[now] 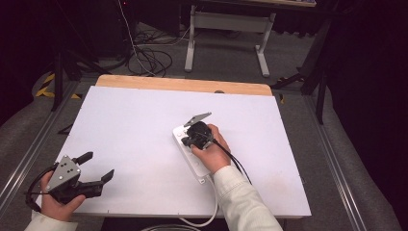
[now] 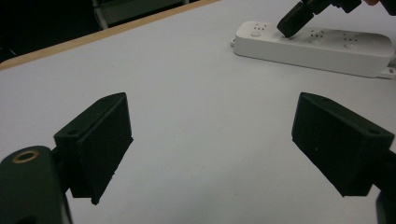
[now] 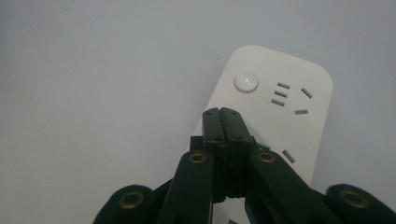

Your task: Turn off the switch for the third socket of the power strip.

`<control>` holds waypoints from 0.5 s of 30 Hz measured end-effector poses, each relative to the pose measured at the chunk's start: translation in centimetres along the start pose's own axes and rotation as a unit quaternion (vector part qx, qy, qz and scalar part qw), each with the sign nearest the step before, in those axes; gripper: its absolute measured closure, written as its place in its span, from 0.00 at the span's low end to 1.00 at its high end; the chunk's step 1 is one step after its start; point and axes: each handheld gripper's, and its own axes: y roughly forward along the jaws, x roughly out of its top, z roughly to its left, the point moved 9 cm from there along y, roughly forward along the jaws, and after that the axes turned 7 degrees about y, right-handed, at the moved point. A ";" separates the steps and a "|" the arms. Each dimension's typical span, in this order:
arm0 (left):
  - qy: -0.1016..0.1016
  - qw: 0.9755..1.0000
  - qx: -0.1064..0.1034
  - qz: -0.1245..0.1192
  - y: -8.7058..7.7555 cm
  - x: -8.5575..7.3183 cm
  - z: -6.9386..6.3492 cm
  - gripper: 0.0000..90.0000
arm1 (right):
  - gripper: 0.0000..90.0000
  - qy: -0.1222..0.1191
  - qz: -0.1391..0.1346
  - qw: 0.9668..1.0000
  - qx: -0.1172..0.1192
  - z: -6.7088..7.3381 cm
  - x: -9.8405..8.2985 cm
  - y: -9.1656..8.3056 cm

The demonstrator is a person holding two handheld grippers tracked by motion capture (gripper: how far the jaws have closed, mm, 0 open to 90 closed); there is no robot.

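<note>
Desk [image 1: 144, 144] first: a broad, flat board with a matte white top and a strip of pale wood along its far edge. Power strip [image 1: 195, 156] is the landmark, a long white plastic block with rounded corners lying right of the desk's middle, its white cable [image 1: 207, 219] running off the near edge. Its smooth, faintly glossy face carries groups of narrow socket slots, each with a small round button [image 3: 246, 81] beside it.

Right hand-held gripper [image 1: 185, 139] stands over the far end of the strip, its black jaws pressed together into one blunt tip with nothing between them. That tip is down on the strip's face, one socket in from the end, seemingly on or just beside a button. To my eye the step in hand is pressing a switch; the next move calls for a short, straight push with the tip centred on the small dome, as the smooth plastic could let it skid.

Left hand-held gripper [image 1: 98, 166] rests well to the strip's left, near the desk's near corner, its blocky matte jaws spread wide and empty.
</note>
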 end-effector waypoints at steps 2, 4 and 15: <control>0.000 1.000 0.000 0.000 0.0 0.0 0.0 0.14 | 1.00 -0.007 -0.001 1.000 -0.007 0.1 0.0 0.0; 0.000 1.000 0.000 0.000 0.0 0.0 0.0 0.14 | 1.00 -0.010 -0.001 1.000 -0.011 0.0 0.0 0.0; 0.000 1.000 -0.001 0.000 0.0 0.0 0.0 0.14 | 1.00 -0.015 -0.002 1.000 -0.020 0.1 0.0 0.2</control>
